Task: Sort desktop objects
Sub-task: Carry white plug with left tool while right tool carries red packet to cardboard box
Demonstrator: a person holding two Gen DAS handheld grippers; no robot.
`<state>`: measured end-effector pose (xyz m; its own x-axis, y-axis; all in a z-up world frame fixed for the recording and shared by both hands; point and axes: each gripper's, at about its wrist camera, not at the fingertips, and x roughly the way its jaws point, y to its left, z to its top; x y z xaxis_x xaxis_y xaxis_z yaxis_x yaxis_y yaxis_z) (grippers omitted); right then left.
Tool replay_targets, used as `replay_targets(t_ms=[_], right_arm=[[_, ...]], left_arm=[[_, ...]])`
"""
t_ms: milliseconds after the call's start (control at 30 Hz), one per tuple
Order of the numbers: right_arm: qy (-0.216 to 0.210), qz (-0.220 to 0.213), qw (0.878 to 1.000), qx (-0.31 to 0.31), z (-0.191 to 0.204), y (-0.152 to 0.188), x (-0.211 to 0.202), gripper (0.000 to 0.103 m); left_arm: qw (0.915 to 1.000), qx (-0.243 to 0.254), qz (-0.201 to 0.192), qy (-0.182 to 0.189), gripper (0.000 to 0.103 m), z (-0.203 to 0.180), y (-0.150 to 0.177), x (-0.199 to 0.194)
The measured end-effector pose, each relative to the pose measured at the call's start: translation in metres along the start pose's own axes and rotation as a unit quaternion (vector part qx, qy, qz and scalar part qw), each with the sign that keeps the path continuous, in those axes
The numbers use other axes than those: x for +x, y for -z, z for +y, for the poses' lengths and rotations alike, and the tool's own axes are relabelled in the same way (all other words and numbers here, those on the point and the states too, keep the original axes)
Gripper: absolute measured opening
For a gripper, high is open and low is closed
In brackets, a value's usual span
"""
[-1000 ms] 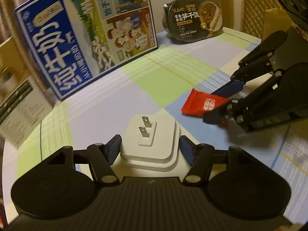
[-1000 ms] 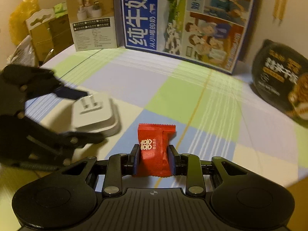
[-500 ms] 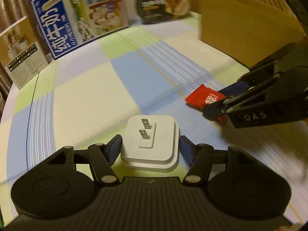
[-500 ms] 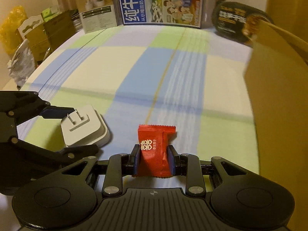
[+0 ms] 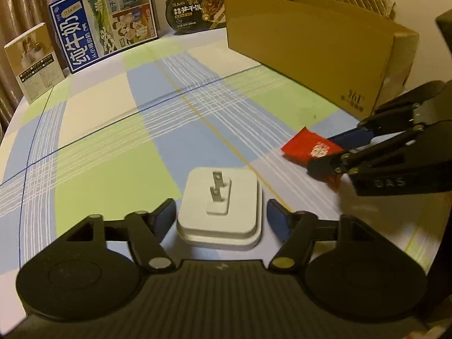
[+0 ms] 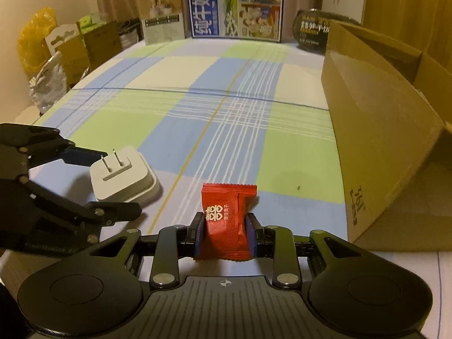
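Charger [image 5: 219,206] sits between opening left jaws; right jaws clamp red candy [image 6: 227,220] near the cardboard box [image 6: 375,130] wall.

cardboard box [image 6: 375,130] cut off at right edge, black meal tub [image 6: 310,32] half hidden behind it

Matt white plastic plug [image 5: 219,207], metal prongs; glossy red wrapper [image 6: 226,221].

Two close, down-tilted wrist views over one shared checked tablecloth [image 5: 118,152].
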<state>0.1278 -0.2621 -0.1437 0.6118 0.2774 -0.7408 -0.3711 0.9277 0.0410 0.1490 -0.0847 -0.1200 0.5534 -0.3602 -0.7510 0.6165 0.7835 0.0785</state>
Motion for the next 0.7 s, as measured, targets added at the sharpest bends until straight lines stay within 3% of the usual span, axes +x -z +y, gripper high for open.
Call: replay_targets(t_ms=[100,167,233,367,500,633,700], right_arm=[[0.008,-0.013,1.000,-0.004,-0.002,0.005,0.001,0.033],[0.018,-0.018,1.000,-0.004,-0.003,0.008,0.002,0.049],[0.018,-0.026,0.999,-0.001,-0.006,0.011,0.002,0.050],[0.016,-0.039,0.999,-0.009,-0.008,0.016,0.002,0.050],[0.013,-0.045,0.999,-0.011,-0.008,0.018,0.002,0.049],[0.007,-0.047,0.999,-0.018,-0.005,0.018,0.001,0.033],[0.005,-0.048,0.999,-0.022,-0.003,0.019,0.000,0.031]], left_arm=[[0.9998,-0.013,0.000,0.013,0.069,0.004,-0.001,0.006],[0.9998,-0.007,-0.005,0.018,0.069,0.004,0.000,0.006],[0.9997,0.001,-0.008,0.021,0.069,0.004,-0.002,0.009],[0.9995,-0.018,-0.002,0.027,0.069,0.007,-0.002,0.012],[0.9989,-0.040,0.002,0.024,0.061,0.010,-0.003,0.010],[0.9987,-0.050,0.000,0.014,0.061,0.006,-0.003,0.010],[0.9986,-0.051,-0.001,0.011,0.061,0.004,-0.003,0.009]])
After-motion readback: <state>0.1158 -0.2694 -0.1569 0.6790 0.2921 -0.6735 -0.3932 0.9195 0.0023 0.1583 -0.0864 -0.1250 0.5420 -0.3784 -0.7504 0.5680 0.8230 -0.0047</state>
